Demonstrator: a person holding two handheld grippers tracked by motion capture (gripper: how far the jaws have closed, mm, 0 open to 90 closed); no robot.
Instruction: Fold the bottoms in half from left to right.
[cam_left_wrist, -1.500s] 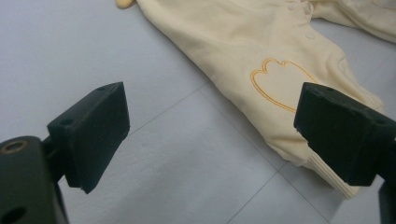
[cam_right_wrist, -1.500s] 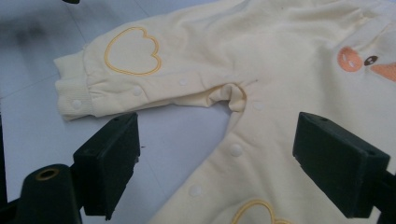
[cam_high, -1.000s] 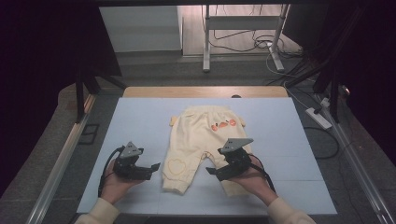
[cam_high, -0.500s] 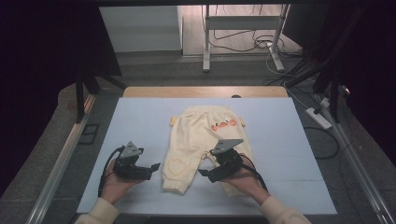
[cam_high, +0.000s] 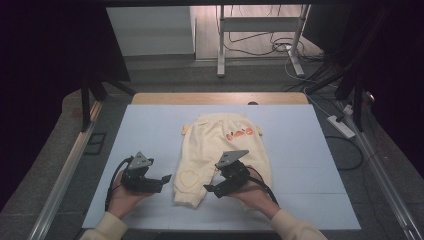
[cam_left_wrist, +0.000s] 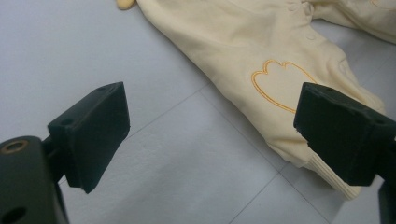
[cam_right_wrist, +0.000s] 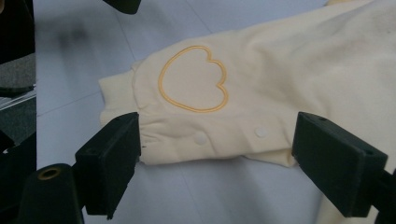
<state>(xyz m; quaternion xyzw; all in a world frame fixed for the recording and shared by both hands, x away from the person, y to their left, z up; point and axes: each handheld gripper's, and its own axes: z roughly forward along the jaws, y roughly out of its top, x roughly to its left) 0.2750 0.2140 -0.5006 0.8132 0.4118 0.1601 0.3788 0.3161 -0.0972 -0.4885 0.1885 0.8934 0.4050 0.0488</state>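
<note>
Cream baby trousers (cam_high: 220, 150) lie flat on the pale blue mat (cam_high: 150, 130), waist toward the far side, with an orange print near the waist and a heart outline (cam_high: 189, 178) on the left leg. My left gripper (cam_high: 162, 181) rests open just left of that leg's cuff (cam_left_wrist: 329, 175). My right gripper (cam_high: 212, 190) is open, low over the inner edge of the same leg; the heart (cam_right_wrist: 194, 79) and snap buttons (cam_right_wrist: 201, 138) lie between its jaws. Neither holds anything.
A wooden table edge (cam_high: 220, 98) shows beyond the mat. Metal rails run along both sides, a power strip (cam_high: 341, 126) lies on the right, and cables trail on the floor behind.
My right gripper has swung left from the right leg to the inner edge of the left leg. The left gripper has stayed where it was.
</note>
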